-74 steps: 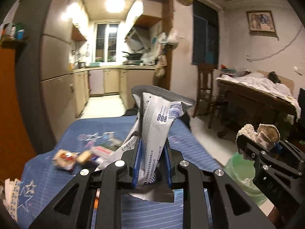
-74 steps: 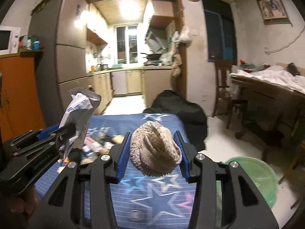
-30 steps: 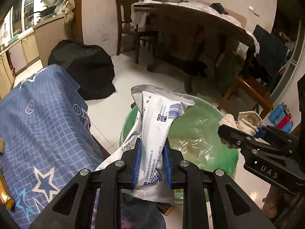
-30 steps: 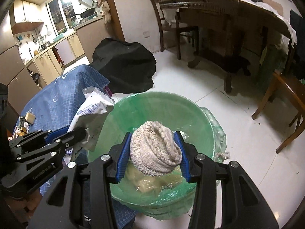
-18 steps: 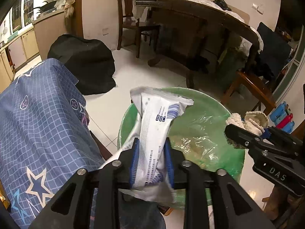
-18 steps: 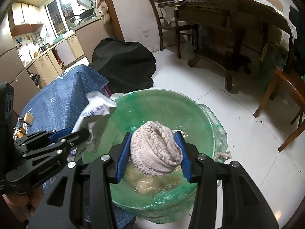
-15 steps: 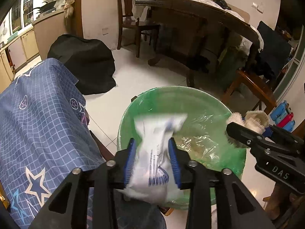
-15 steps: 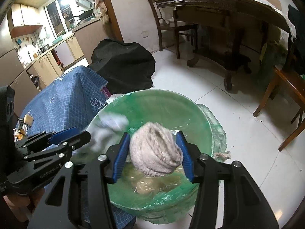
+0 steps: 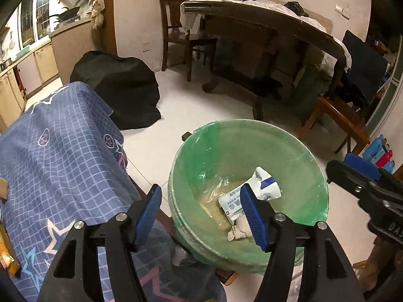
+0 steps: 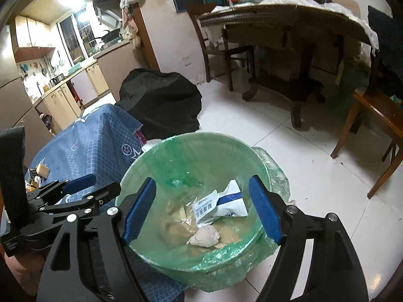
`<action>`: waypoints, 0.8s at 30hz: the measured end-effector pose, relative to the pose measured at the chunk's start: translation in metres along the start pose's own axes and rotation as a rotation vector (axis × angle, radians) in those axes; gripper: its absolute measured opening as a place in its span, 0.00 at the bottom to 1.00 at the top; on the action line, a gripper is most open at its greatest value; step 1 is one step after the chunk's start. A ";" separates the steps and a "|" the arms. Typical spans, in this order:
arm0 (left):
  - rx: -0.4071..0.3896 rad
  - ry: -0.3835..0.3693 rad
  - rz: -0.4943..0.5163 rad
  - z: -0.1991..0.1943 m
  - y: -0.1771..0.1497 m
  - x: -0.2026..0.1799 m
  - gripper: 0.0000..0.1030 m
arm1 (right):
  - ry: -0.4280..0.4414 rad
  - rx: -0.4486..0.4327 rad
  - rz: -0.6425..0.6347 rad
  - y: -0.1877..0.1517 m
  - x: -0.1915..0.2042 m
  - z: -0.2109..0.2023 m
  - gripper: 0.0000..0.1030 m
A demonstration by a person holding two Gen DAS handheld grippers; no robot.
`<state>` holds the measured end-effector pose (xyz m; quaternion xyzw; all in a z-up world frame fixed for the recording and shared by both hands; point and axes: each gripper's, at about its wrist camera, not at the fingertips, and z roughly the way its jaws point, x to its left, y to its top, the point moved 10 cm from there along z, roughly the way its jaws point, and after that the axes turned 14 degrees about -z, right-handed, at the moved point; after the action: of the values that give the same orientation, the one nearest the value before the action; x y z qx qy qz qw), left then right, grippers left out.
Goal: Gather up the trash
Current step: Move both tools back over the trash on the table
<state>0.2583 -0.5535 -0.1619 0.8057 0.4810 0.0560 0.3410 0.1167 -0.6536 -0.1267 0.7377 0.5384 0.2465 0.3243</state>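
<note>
White floor tiles (image 9: 191, 105) run from a kitchen with beige cabinets (image 10: 65, 100) at the far left to a dark wooden dining table (image 9: 264, 25) at the back. At the left stands one table under a blue checked cloth with stars (image 9: 58, 156); a few scraps of trash (image 10: 41, 170) lie on its far end in the right wrist view, too small to count. Beyond the cloth sits one black bundle (image 9: 118, 85) on the floor. Two wooden chairs show: one (image 9: 181, 35) against the back wall, another (image 9: 337, 120) at the right.

Right of the blue table, just beside its edge, stands one round bin lined with a green plastic bag (image 9: 314, 176). Inside, on the bottom, lie two freshly visible pieces: one white wipes packet with blue print (image 10: 217, 205) and one crumpled beige rag (image 10: 205, 236), the packet's lower end touching the rag.

The left gripper (image 9: 201, 214) hovers over the bin's near left rim with its two blue-padded fingers spread wide and nothing between them. The right gripper (image 10: 201, 209) hangs over the bin's middle, its fingers likewise spread apart and empty; the packet and the rag show through the gap, well below the pads (image 10: 264, 209). At the far right edge of the left wrist view stand blue and red containers (image 9: 380, 153), partly hidden, so their count cannot be told.
</note>
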 end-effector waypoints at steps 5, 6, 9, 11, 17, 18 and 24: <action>-0.026 0.009 0.005 -0.021 -0.001 0.012 0.64 | -0.025 -0.069 -0.031 0.007 0.013 -0.024 0.78; -0.032 0.012 0.008 -0.027 -0.002 0.014 0.64 | -0.028 -0.088 -0.039 0.010 0.018 -0.031 0.79; -0.067 0.013 0.018 -0.052 -0.005 0.025 0.66 | -0.017 -0.137 -0.065 0.014 0.038 -0.046 0.80; -0.102 0.028 0.026 -0.074 -0.008 0.041 0.67 | -0.004 -0.164 -0.094 0.016 0.054 -0.054 0.81; -0.204 0.106 -0.084 -0.146 -0.017 0.136 0.68 | 0.092 -0.201 -0.202 0.016 0.119 -0.061 0.82; -0.221 0.123 -0.112 -0.157 -0.019 0.155 0.68 | 0.121 -0.201 -0.220 0.016 0.134 -0.059 0.83; -0.311 0.293 -0.306 -0.232 -0.034 0.305 0.68 | 0.222 -0.192 -0.287 0.015 0.196 -0.050 0.84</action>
<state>0.2984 -0.1796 -0.0785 0.6449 0.6271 0.1930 0.3920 0.1496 -0.4589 -0.0792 0.5875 0.6444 0.3278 0.3636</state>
